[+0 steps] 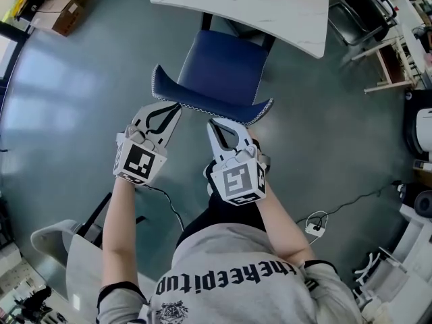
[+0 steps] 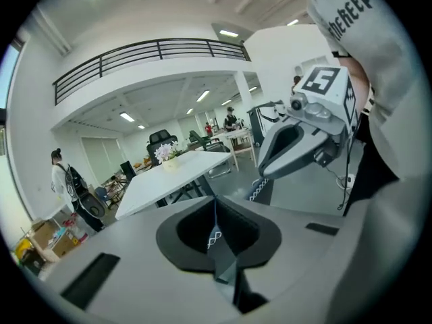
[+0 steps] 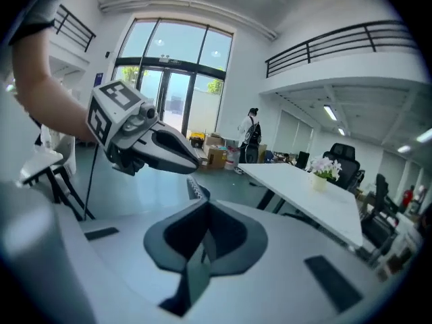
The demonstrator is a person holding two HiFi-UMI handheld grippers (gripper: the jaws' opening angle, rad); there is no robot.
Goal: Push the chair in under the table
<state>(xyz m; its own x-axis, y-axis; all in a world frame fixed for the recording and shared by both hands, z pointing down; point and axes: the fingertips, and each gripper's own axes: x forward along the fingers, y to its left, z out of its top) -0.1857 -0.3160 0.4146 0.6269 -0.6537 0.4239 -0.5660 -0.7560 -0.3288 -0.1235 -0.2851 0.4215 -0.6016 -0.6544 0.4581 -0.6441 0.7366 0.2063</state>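
Note:
The chair has a dark blue seat (image 1: 223,66) and a blue backrest (image 1: 202,105) edged with white stitching. It stands with the front of its seat under the white table (image 1: 256,5). My left gripper (image 1: 173,107) is shut, with its tips at the left part of the backrest's top edge. The right gripper (image 1: 211,123) is shut just behind the middle of that edge. Neither holds anything. In the left gripper view the closed jaws (image 2: 214,206) show only a sliver of stitching between them. In the right gripper view the shut jaws (image 3: 204,206) point past the backrest corner (image 3: 196,189) towards the table (image 3: 310,194).
Cardboard boxes (image 1: 61,12) sit at the far left and a black office chair (image 1: 364,9) at the far right. A cable with a white power strip (image 1: 314,225) lies on the floor to my right. A pale chair (image 1: 61,248) stands at my left. A person (image 3: 253,133) stands far off.

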